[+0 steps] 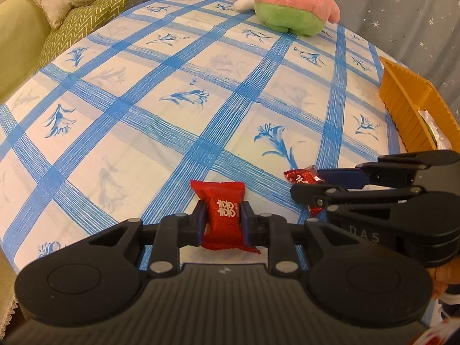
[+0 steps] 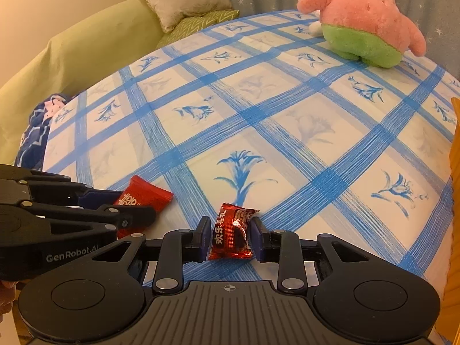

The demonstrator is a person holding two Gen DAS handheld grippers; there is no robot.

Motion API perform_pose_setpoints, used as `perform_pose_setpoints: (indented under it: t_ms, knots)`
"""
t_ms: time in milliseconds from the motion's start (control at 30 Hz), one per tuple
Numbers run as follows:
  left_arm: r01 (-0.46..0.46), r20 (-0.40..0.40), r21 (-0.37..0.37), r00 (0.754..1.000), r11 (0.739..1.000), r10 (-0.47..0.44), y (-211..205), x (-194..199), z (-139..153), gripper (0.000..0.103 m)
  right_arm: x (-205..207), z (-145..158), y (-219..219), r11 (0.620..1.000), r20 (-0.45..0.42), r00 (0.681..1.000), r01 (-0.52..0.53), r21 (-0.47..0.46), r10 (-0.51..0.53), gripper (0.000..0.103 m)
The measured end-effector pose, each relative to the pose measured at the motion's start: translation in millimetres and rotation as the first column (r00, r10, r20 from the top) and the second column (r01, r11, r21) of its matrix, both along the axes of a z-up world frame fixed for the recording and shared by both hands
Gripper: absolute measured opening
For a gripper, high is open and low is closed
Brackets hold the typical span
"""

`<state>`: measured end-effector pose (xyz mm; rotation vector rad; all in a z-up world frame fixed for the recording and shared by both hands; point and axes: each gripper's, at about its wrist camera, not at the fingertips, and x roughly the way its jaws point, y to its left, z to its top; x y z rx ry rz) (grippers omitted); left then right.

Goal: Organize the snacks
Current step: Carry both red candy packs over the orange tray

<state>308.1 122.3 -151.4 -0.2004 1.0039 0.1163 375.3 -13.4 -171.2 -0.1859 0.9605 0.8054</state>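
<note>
left gripper (image 1: 222, 220) clamps candy (image 1: 222, 215) | right gripper (image 2: 228, 237) pinches foil candy (image 2: 230, 235) (loosely?) | risk: slick wrapper slips during carry to bin (image 1: 402, 100)

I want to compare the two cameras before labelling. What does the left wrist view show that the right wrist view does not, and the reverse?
Only the left wrist view shows the inside of the yellow ribbed basket, with packets in it; the right view catches only a sliver of its edge.

Only the right wrist view shows the plush toy's face and a dark blue patterned cloth at the table's left edge.

Both show the left gripper shut on a matte red candy, the right gripper at a shiny red candy, the pink plush starfish, the blue checked tablecloth and the green sofa.
</note>
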Motion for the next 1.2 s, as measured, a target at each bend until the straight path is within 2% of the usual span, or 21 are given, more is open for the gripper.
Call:
perform_pose_setpoints:
  t_ms: [300, 633, 900, 1200]
  knots:
    - [-0.035, 0.011, -0.004, 0.999, 0.999, 0.036, 7, -6, 6, 0.022, -4, 3, 0, 1.000, 0.005, 1.000, -0.018, -0.002, 0.018, 0.026]
    - [-0.046, 0.060, -0.011, 0.997, 0.999, 0.047, 5, -16, 27, 0.022, -13, 26, -11, 0.999, 0.019, 1.000, -0.006, 0.054, 0.005, 0.026]
    - [-0.024, 0.107, -0.016, 0.994, 1.000, 0.026, -7, -29, 50, 0.022, -26, 49, -39, 0.991, 0.009, 0.999, 0.038, 0.127, -0.040, 0.026]
    - [0.037, 0.150, -0.024, 0.988, 0.999, -0.033, -35, -43, 74, 0.022, -44, 69, -90, 0.973, -0.023, 0.992, 0.122, 0.196, -0.120, 0.026]
